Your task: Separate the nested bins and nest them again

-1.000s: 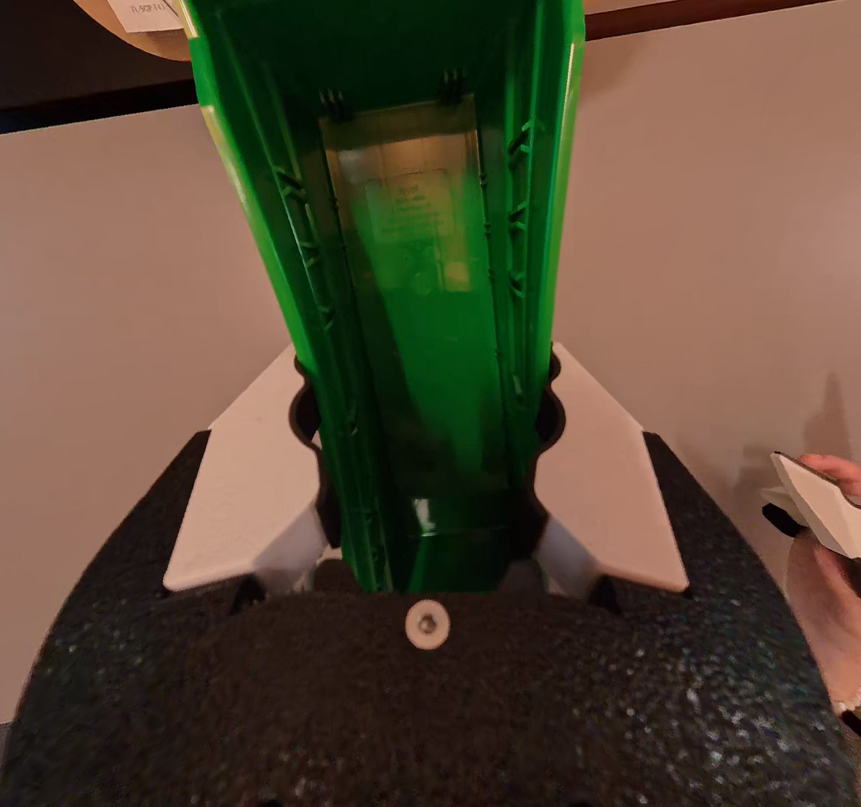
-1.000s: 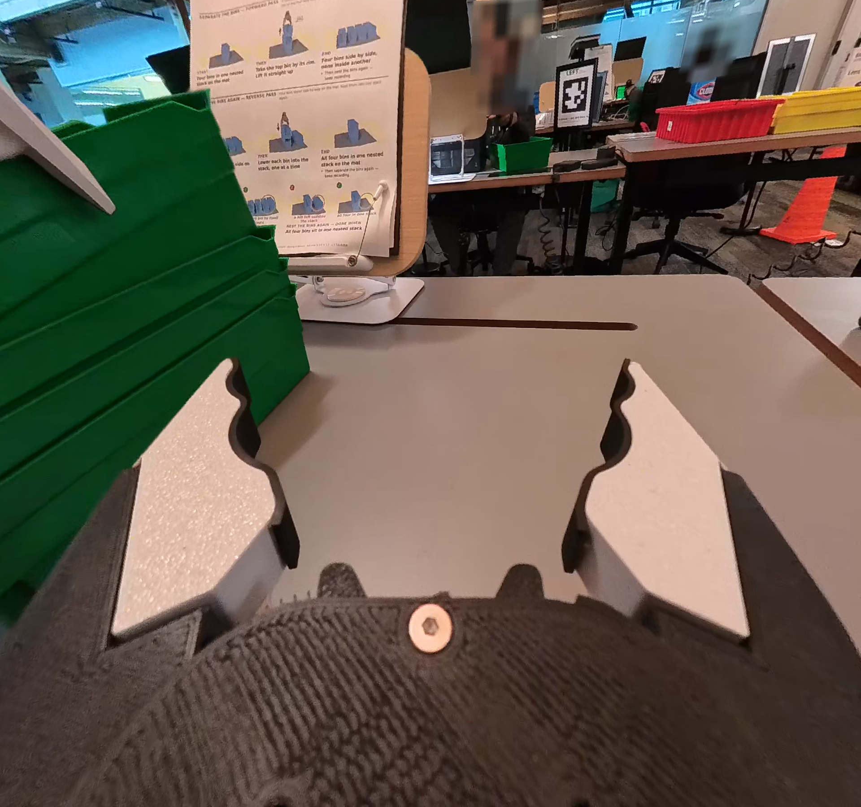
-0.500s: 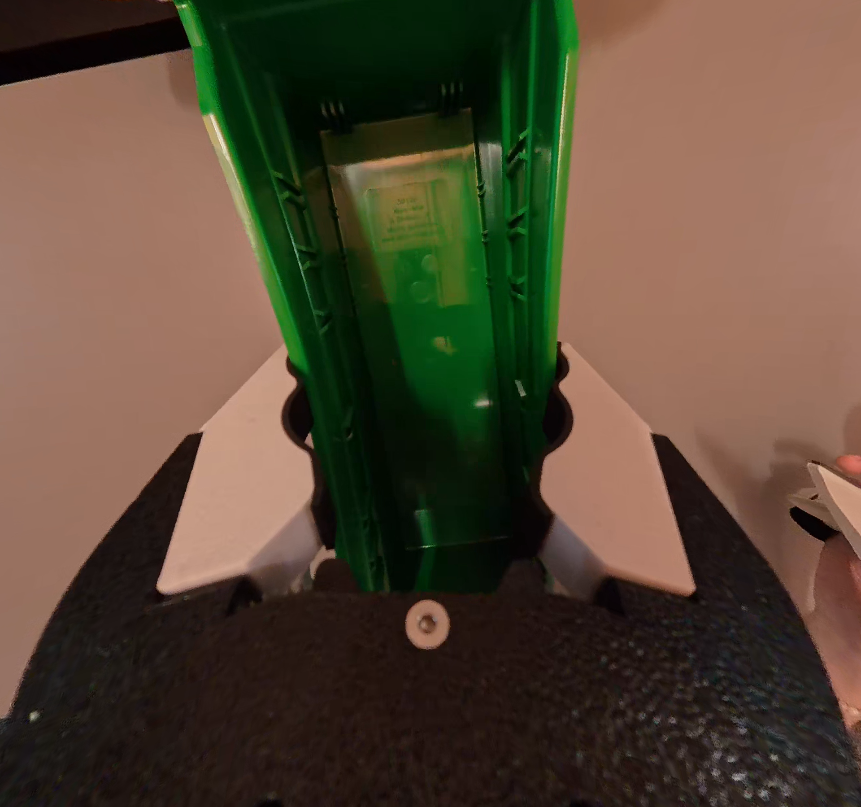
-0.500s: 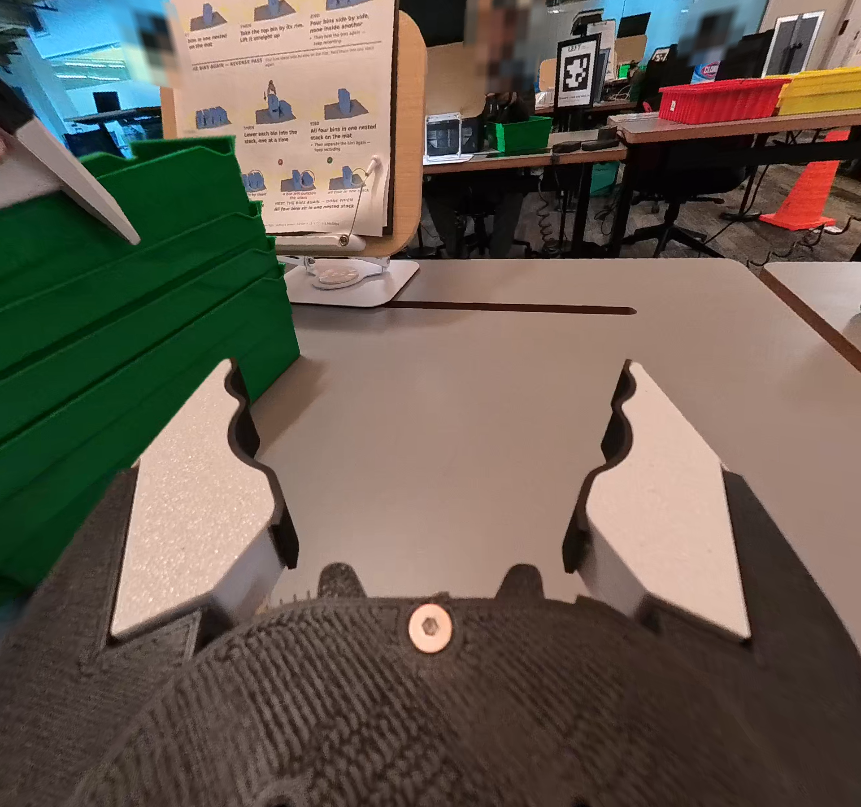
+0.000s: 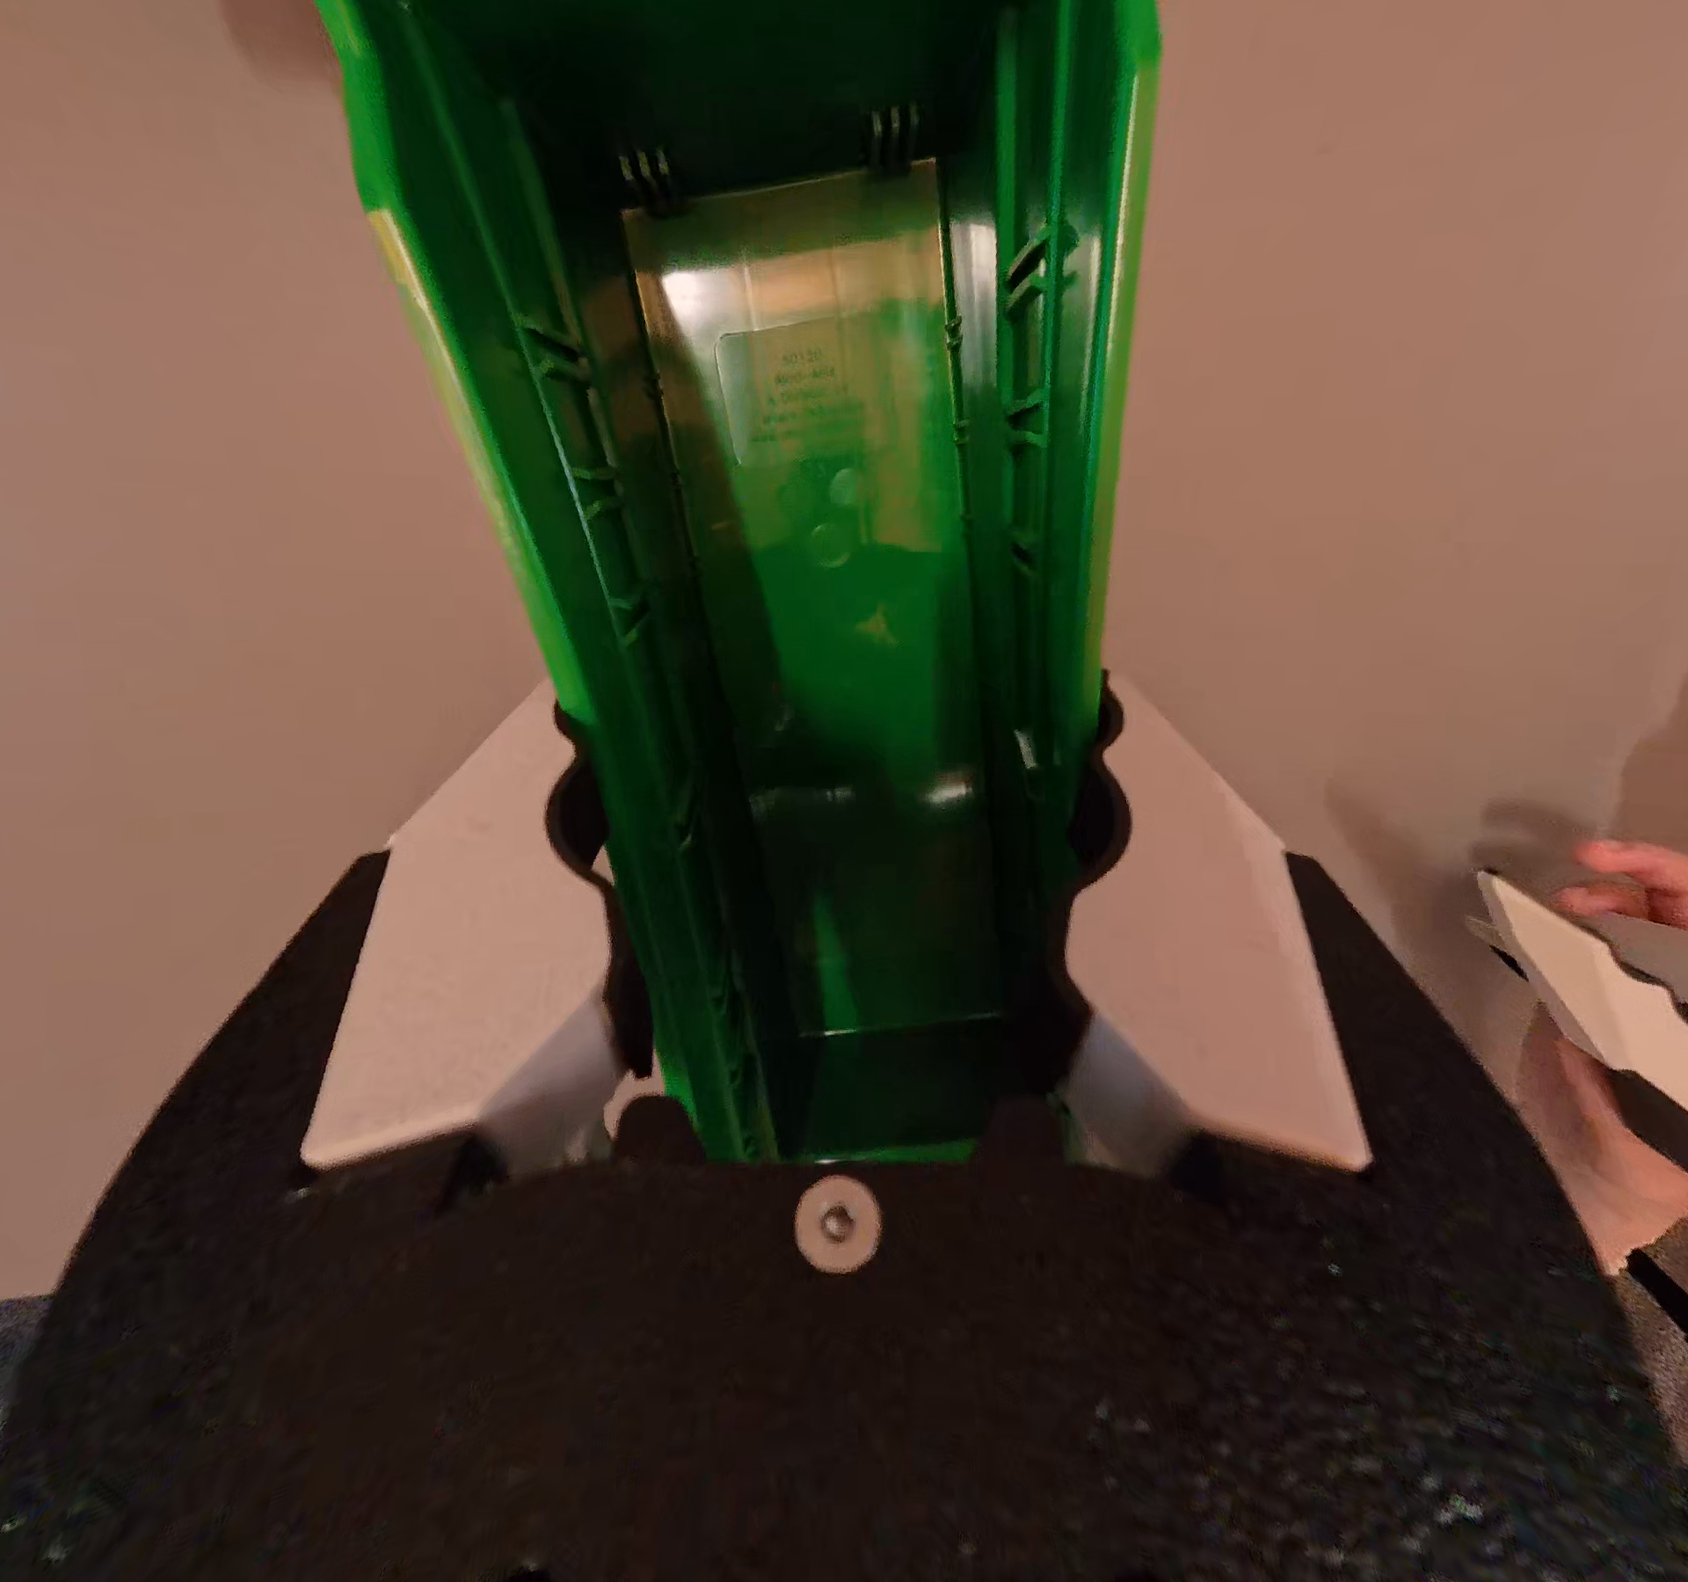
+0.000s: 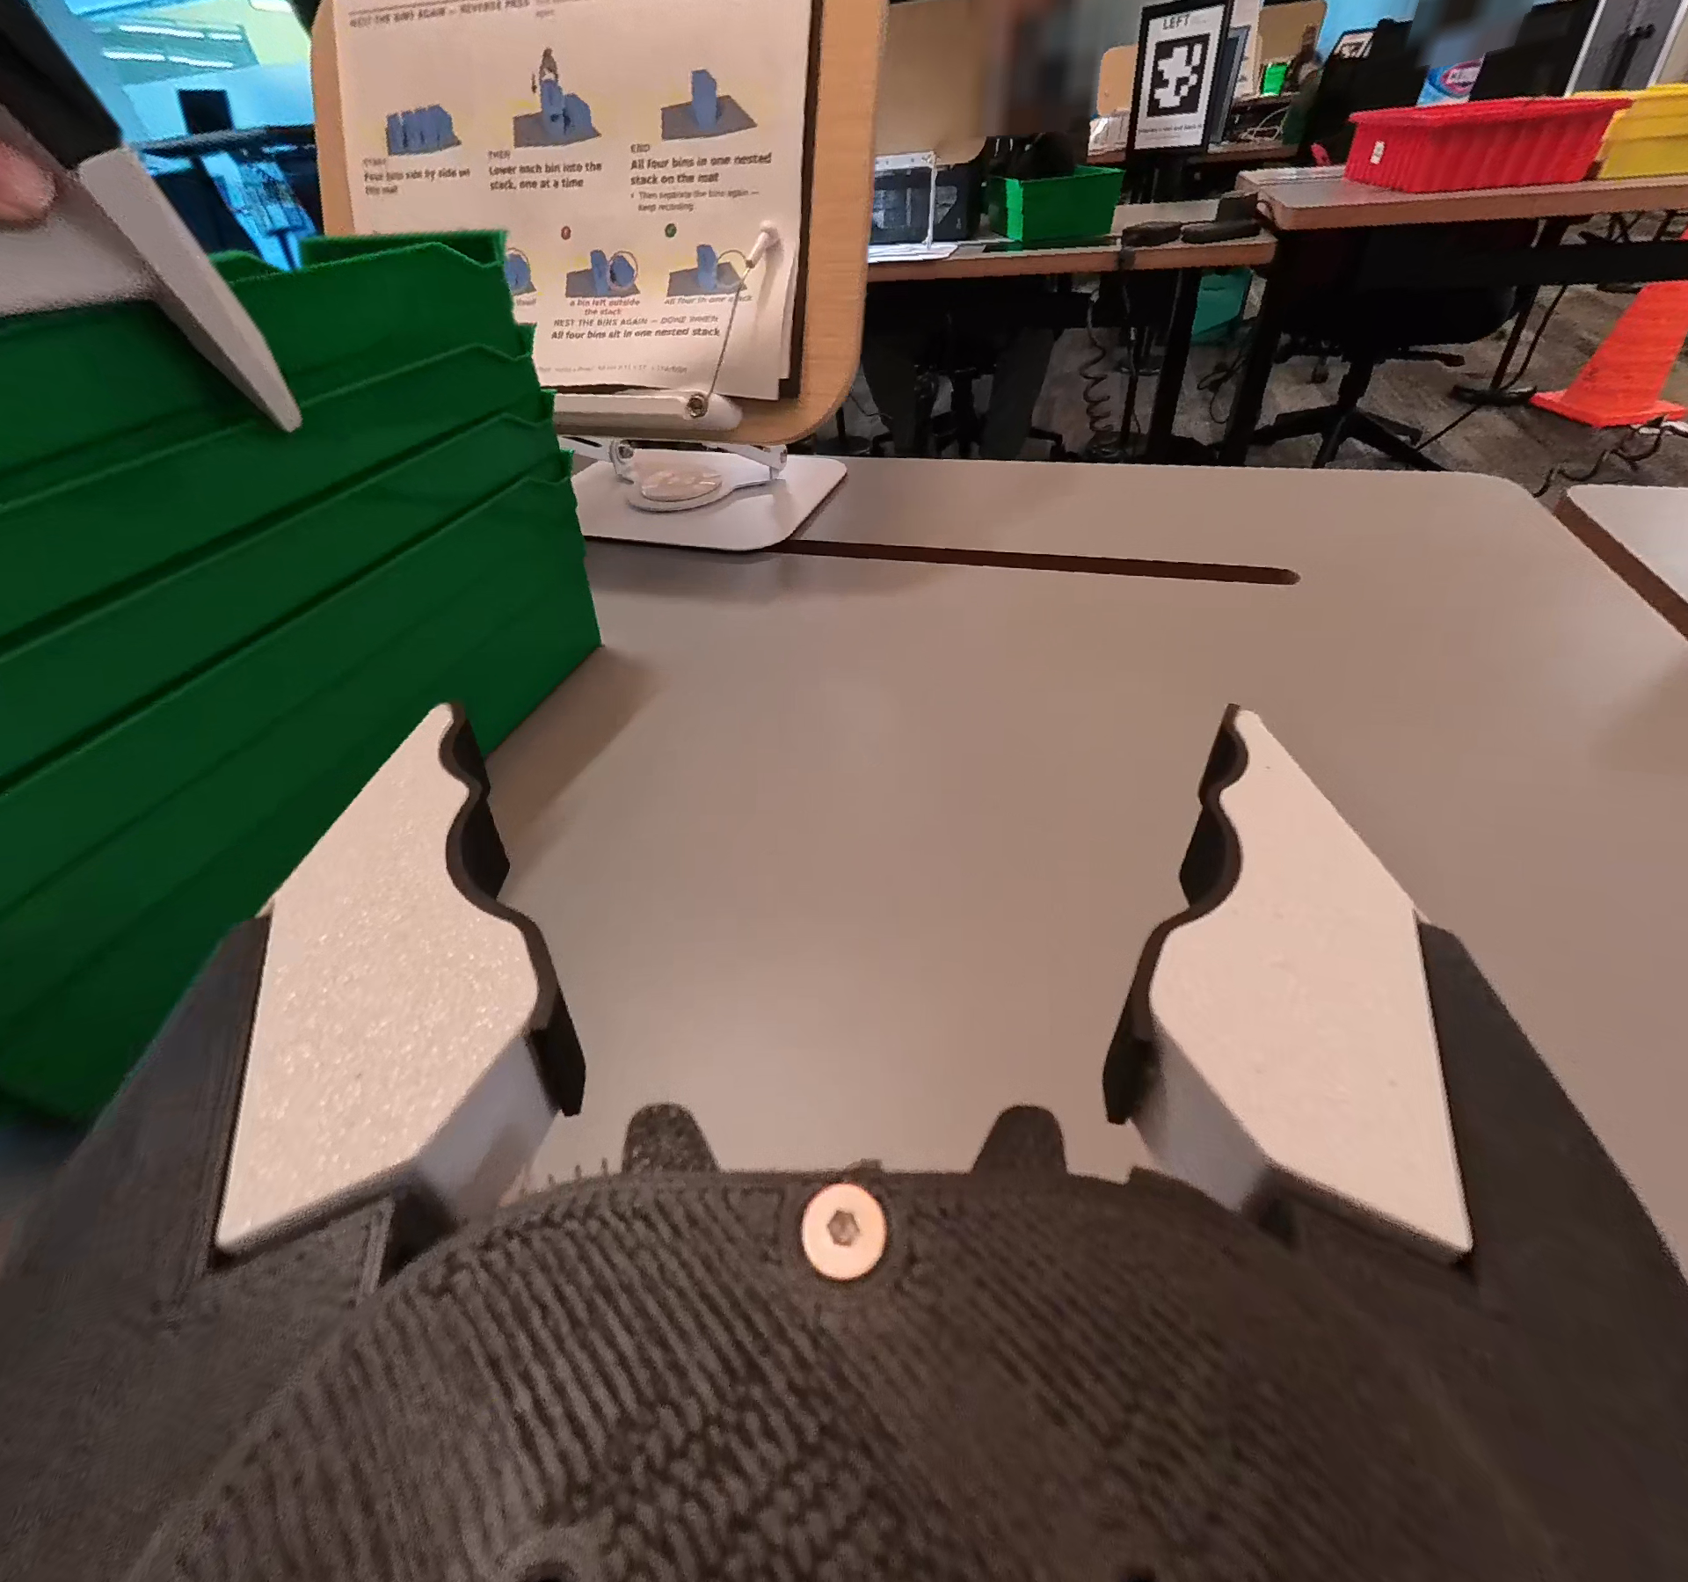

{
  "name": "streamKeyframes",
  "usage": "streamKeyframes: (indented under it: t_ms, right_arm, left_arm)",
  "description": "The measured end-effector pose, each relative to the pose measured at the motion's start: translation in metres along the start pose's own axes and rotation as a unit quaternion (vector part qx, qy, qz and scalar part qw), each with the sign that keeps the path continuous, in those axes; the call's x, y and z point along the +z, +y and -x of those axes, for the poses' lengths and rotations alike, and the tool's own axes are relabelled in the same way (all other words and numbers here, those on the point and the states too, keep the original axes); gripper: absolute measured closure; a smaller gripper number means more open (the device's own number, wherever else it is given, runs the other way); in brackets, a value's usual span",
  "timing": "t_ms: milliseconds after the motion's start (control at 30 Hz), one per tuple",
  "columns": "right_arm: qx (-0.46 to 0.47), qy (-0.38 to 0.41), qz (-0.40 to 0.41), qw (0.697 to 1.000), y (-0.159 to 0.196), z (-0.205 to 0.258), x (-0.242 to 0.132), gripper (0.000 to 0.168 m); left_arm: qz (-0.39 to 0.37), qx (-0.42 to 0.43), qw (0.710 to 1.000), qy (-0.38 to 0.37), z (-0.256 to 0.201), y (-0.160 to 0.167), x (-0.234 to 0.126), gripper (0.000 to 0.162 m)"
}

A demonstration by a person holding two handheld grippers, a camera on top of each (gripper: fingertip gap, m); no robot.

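Grey table (image 6: 913,716), desks (image 6: 1461,195) behind, orange cone (image 6: 1635,360), carpet floor (image 6: 1425,414), glass walls

The right gripper (image 6: 840,908) has drawn nearer the green bins (image 6: 274,579); the instruction sheet (image 6: 585,131) looms closer.

Green bins (image 6: 274,588), nested stack on table's left; top one (image 5: 822,533) w/ glossy ribbed interior.

Green bins (image 6: 274,588), grey table (image 6: 913,716), orange cone (image 6: 1635,350)
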State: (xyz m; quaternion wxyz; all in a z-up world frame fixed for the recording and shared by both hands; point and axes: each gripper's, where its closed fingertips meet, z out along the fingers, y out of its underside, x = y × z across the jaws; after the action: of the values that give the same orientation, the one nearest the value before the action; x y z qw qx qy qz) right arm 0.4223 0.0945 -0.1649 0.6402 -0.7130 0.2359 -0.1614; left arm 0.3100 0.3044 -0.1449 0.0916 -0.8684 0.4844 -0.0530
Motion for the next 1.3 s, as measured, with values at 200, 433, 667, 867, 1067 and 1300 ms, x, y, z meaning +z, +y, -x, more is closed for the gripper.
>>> streamKeyframes:
  t_ms: [200,433,667,867,1067,1300]
  right_arm:
    - [-0.018,0.000,0.010,1.000,0.001,0.008,0.001,0.017]
    - [-0.021,0.010,0.015,1.000,0.000,0.002,-0.002,0.016]
    - [-0.012,0.023,0.029,0.999,0.007,-0.005,-0.001,0.016]
    - [-0.023,0.060,0.046,0.997,0.011,-0.008,-0.002,0.014]
    - [-0.040,0.099,0.031,0.994,0.002,0.003,-0.005,0.011]
    - [-0.052,0.094,0.057,0.993,0.010,0.034,-0.003,0.011]
  left_arm:
    - [-0.007,0.003,1.000,0.009,0.001,-0.001,0.004,0.050]
    - [-0.044,0.042,0.998,-0.007,0.003,-0.008,0.000,0.034]
    - [-0.218,0.088,0.970,-0.066,0.021,-0.048,-0.091,0.040]
    - [-0.446,0.090,0.890,0.005,0.036,-0.025,-0.169,0.041]
    - [-0.585,0.114,0.801,0.049,0.060,0.089,-0.140,0.051]
    - [-0.581,0.087,0.799,0.128,0.034,0.194,-0.052,0.036]
